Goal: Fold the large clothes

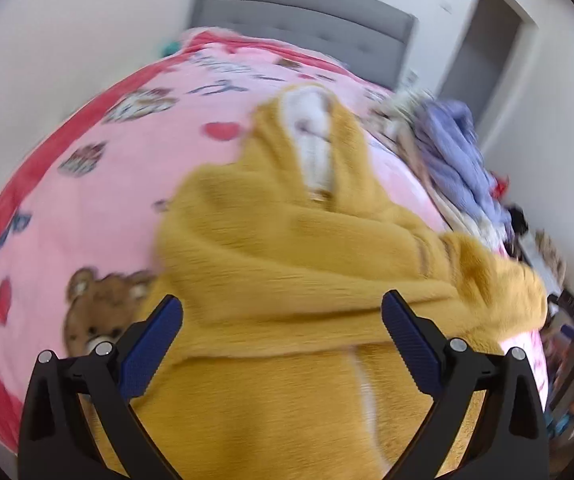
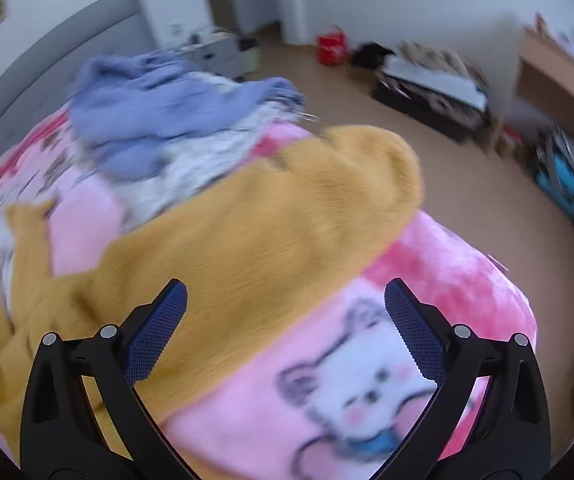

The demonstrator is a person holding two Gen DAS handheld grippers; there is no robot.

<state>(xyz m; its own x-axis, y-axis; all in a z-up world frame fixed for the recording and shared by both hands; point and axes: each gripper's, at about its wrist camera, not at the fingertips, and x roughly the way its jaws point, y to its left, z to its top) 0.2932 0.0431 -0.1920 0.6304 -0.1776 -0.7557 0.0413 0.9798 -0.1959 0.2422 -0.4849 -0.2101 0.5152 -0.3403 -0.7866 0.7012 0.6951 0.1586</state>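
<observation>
A large mustard-yellow fleece garment (image 1: 287, 260) with a white-lined hood (image 1: 311, 140) lies spread on a pink cartoon-print blanket (image 1: 107, 184) on the bed. My left gripper (image 1: 283, 320) is open and empty, just above the garment's lower body. In the right wrist view the same garment (image 2: 255, 216) stretches across the bed, one sleeve reaching the bed's edge. My right gripper (image 2: 285, 308) is open and empty, over the garment's edge and the blanket (image 2: 367, 392).
A heap of lilac and white clothes (image 2: 159, 112) lies on the bed's far side, also in the left wrist view (image 1: 455, 152). A grey headboard (image 1: 303, 16) stands behind. Beyond the bed edge are a carpeted floor (image 2: 467, 184), a red bag (image 2: 331, 50), clutter and a wooden desk (image 2: 559, 80).
</observation>
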